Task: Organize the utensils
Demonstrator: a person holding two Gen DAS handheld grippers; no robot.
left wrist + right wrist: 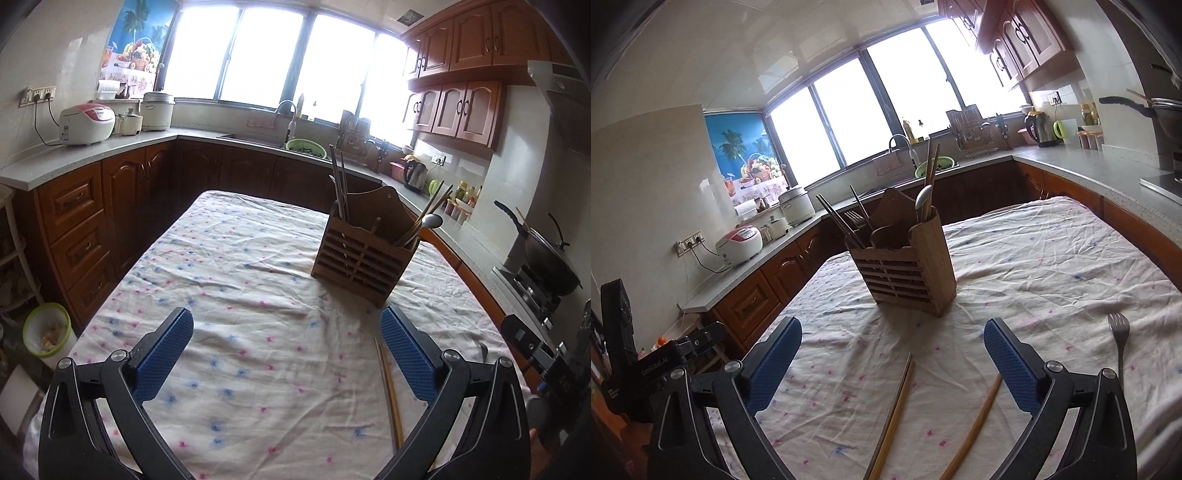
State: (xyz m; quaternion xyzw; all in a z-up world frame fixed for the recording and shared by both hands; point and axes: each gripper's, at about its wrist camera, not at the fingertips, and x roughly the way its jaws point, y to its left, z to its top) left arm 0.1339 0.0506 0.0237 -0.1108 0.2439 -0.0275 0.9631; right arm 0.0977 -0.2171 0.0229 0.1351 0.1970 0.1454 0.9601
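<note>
In the left wrist view, the left gripper (286, 354) hung over the flowered tablecloth (240, 280) with its jaws spread wide and nothing between them. The wooden utensil holder (364, 254) stood ahead and to the right, already holding chopsticks and a spoon. A pair of chopsticks (389, 391) lay on the cloth just inside the right-hand pad.

In the right wrist view, the right gripper (892, 354) was also wide apart and empty. Between its jaws lay the paired chopsticks (895, 410) and, a little to the right, a single wooden stick (977, 421). A fork (1118, 341) lay further right, outside the jaws. The holder (905, 260) stood beyond them.

The loose pieces still needed to go into the holder. To pick well, the right gripper would probably do best to drop over the paired chopsticks, close across both near mid-length so they lift together, then tip them upright over the matching compartment.
</note>
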